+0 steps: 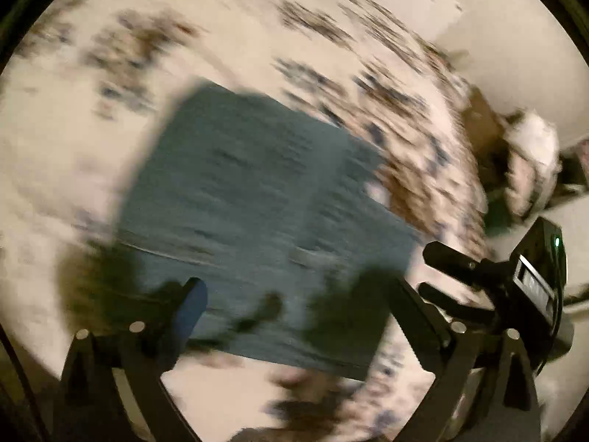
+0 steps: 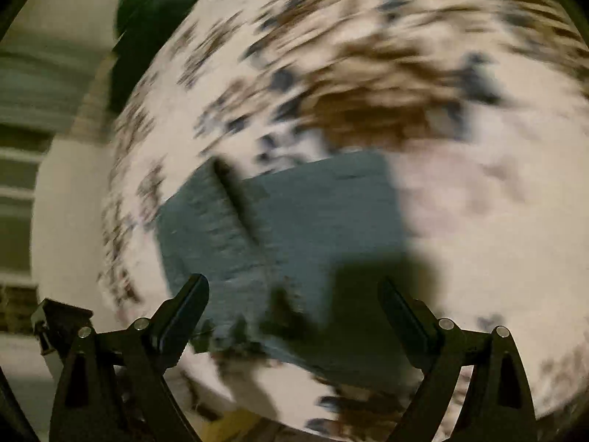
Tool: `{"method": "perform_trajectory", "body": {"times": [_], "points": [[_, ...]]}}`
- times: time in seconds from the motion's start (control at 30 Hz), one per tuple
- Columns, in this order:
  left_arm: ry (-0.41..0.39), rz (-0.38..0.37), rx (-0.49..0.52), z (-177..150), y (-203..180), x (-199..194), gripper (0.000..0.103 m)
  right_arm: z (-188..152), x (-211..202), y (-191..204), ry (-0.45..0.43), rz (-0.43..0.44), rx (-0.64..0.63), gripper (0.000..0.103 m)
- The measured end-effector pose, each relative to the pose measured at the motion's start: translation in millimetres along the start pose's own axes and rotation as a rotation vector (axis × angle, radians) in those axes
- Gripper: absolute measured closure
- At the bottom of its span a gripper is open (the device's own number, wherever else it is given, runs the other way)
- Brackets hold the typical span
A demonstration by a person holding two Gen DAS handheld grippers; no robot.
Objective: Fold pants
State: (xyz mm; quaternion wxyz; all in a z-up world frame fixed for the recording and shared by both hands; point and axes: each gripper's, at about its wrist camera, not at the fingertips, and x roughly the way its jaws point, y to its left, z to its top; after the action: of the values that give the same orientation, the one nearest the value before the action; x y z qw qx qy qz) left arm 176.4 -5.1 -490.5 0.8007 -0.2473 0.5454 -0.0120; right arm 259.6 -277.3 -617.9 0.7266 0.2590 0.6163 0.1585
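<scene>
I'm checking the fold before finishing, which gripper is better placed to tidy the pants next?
Probably the left gripper: its open fingers frame the near edge of the folded blue pants, roughly centred. The right gripper is open too, but the pants sit more to its left. Blur makes this uncertain.

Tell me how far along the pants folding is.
Mostly done, it seems: the blue pants lie as a compact folded rectangle on the patterned bedspread. Nothing is in hand; the left gripper and right gripper are open above it. Blur hides any tidying left.
</scene>
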Motion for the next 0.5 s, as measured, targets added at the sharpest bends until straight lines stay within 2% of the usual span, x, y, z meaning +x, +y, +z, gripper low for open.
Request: {"method": "perform_trajectory", "body": {"times": [0.1, 0.17, 0.2, 0.27, 0.3, 0.33, 0.37, 0.4, 0.43, 0.5], "points": [[0.012, 0.218, 0.022, 10, 38, 7, 0.002, 20, 50, 18, 0.076, -0.004, -0.047, 0.008], [0.029, 0.294, -0.009, 16, 66, 12, 0.002, 30, 80, 26, 0.122, -0.007, -0.065, 0.006], [0.029, 0.314, -0.022, 18, 76, 13, 0.002, 34, 95, 32, 0.148, -0.043, -0.084, 0.005], [0.017, 0.346, -0.029, 24, 87, 16, 0.002, 32, 106, 40, 0.140, -0.074, -0.103, 0.005], [0.013, 0.357, -0.023, 25, 88, 18, 0.002, 30, 105, 46, 0.117, -0.068, -0.124, 0.012], [0.009, 0.363, -0.017, 26, 89, 17, 0.002, 27, 102, 54, 0.091, -0.078, -0.154, 0.042], [0.003, 0.367, -0.010, 27, 89, 17, 0.002, 22, 98, 62, 0.074, -0.111, -0.184, 0.055], [-0.005, 0.371, 0.001, 28, 88, 16, 0.002, 18, 92, 68, 0.048, -0.140, -0.204, 0.072], [-0.005, 0.371, 0.007, 28, 87, 14, 0.002, 13, 85, 70, 0.029, -0.132, -0.205, 0.084], [-0.010, 0.357, 0.015, 32, 80, 12, 0.002, 6, 59, 70, -0.015, -0.100, -0.162, 0.088]]}}
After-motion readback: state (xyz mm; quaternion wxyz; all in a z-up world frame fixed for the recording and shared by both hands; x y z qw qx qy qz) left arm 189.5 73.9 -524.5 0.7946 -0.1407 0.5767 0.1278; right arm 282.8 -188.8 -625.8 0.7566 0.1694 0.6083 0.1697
